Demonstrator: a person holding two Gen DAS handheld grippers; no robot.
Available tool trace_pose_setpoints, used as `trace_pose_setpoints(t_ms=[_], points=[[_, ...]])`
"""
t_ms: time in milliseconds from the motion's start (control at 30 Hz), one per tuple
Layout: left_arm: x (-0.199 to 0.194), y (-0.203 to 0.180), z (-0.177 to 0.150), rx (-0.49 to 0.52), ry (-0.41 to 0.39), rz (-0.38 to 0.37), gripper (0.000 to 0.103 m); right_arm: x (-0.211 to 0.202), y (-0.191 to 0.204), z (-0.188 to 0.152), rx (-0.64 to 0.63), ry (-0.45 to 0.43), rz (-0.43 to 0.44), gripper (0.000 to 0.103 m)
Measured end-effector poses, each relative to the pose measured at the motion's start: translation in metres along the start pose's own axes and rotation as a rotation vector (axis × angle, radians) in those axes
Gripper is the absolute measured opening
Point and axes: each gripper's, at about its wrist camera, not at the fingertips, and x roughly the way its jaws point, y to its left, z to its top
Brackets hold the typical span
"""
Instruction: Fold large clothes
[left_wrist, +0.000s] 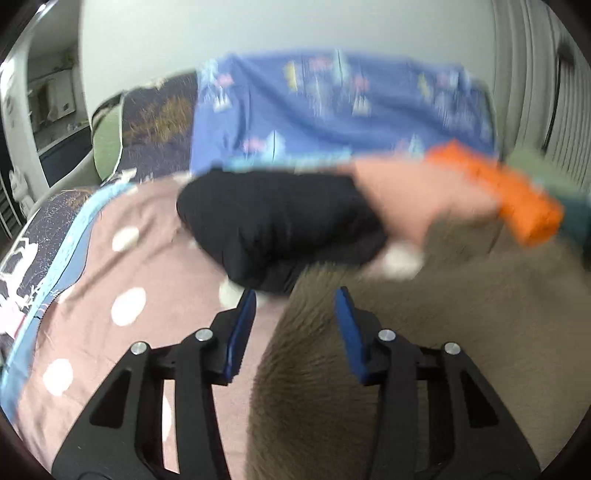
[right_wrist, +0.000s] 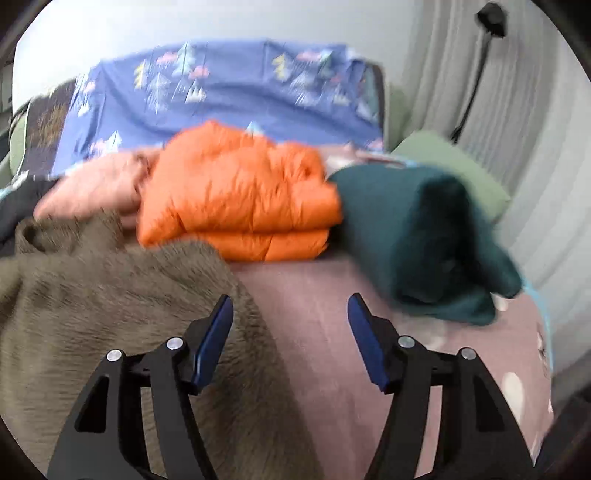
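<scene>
**Both claws free above the brown fleece**

Hovering over a bed, the left gripper (left_wrist: 295, 295) and the right gripper (right_wrist: 291, 301) both stand with their blue pads apart and nothing clamped between them. The task's garment, a shaggy olive-brown fleece piece (right_wrist: 110, 295), lies rumpled on the dusty-pink bedspread with white dots (left_wrist: 122, 277), under the left claw's right finger and the right claw's left finger, so it sits between the two hands.

A row of folded items lies beyond it: a black bundle (left_wrist: 280, 229), a salmon-pink fold (right_wrist: 92, 192), a quilted orange puffer jacket (right_wrist: 240, 199) and a dark teal fleece roll (right_wrist: 424, 236). Behind them is a blue sheet printed with trees (right_wrist: 221, 85).

My reading is that the fleece is the piece in hand and is not yet folded neatly. To do it well, each claw should pinch an outer edge or corner through a single thickness, pull the cloth flat before turning it over, and keep clear of the finished row so nothing there gets dragged.

No basket, box or other container shows in either view; the folded pieces rest straight on the bedding.
</scene>
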Motion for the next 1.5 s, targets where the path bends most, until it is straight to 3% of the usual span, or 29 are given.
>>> trace_pose_setpoints(t_ms=[67, 100, 200, 267, 333, 400, 500, 600, 733, 800, 900, 967, 1000, 1100, 1133, 1200, 1233, 1333, 1367, 1500], points=[[-0.025, -0.015, 0.013, -0.059, -0.063, -0.078, 0.042, -0.02, 0.01, 0.007, 0.043, -0.012, 0.089, 0.064], [-0.029, -0.03, 0.018, -0.065, -0.066, -0.119, 0.042, -0.029, 0.023, 0.011, 0.064, -0.017, 0.179, 0.064], [-0.02, -0.08, 0.021, -0.029, -0.021, -0.231, 0.042, -0.035, 0.062, 0.02, 0.069, -0.002, 0.36, 0.064], [0.003, -0.115, 0.015, -0.003, 0.056, -0.28, 0.044, -0.026, 0.09, 0.02, 0.053, 0.025, 0.411, 0.064], [0.038, -0.139, 0.0, 0.034, 0.166, -0.271, 0.046, 0.005, 0.116, 0.01, 0.012, 0.104, 0.376, 0.064], [0.103, -0.155, -0.035, 0.087, 0.346, -0.182, 0.05, 0.065, 0.127, -0.017, 0.007, 0.28, 0.324, 0.065], [0.102, -0.161, -0.035, 0.111, 0.323, -0.153, 0.05, 0.065, 0.128, -0.01, 0.011, 0.248, 0.313, 0.065], [0.103, -0.159, -0.038, 0.09, 0.317, -0.176, 0.05, 0.068, 0.132, -0.011, -0.014, 0.243, 0.292, 0.065], [0.082, -0.144, -0.035, 0.025, 0.289, -0.237, 0.048, 0.063, 0.13, -0.01, -0.006, 0.228, 0.315, 0.065], [0.044, -0.123, -0.03, -0.062, 0.225, -0.303, 0.049, 0.049, 0.12, -0.015, 0.004, 0.223, 0.347, 0.064], [-0.006, -0.098, -0.028, -0.066, 0.117, -0.282, 0.051, 0.029, 0.108, -0.009, 0.06, 0.209, 0.343, 0.041], [-0.026, -0.076, -0.028, -0.075, 0.072, -0.222, 0.051, 0.009, 0.111, -0.001, 0.1, 0.19, 0.438, 0.027], [-0.03, -0.064, -0.026, -0.106, 0.059, -0.221, 0.051, -0.003, 0.121, 0.003, 0.088, 0.175, 0.487, 0.025], [-0.019, -0.045, -0.022, -0.181, 0.076, -0.223, 0.049, -0.018, 0.159, 0.008, 0.007, 0.148, 0.506, 0.025], [-0.006, -0.05, -0.027, -0.162, 0.114, -0.214, 0.049, -0.011, 0.17, 0.006, -0.021, 0.172, 0.494, 0.025], [0.026, -0.066, -0.045, -0.072, 0.198, -0.16, 0.054, 0.045, 0.197, -0.013, -0.073, 0.305, 0.396, 0.029], [0.043, -0.075, -0.055, -0.025, 0.212, -0.105, 0.055, 0.061, 0.199, -0.022, -0.065, 0.302, 0.391, 0.033], [0.034, -0.088, -0.055, 0.053, 0.163, -0.035, 0.058, 0.058, 0.203, -0.02, -0.077, 0.257, 0.366, 0.033], [0.031, -0.09, -0.056, 0.061, 0.154, -0.047, 0.064, 0.059, 0.202, -0.021, -0.075, 0.25, 0.369, 0.033], [0.03, -0.079, -0.057, 0.016, 0.152, -0.11, 0.064, 0.054, 0.203, -0.023, -0.076, 0.246, 0.367, 0.033]])
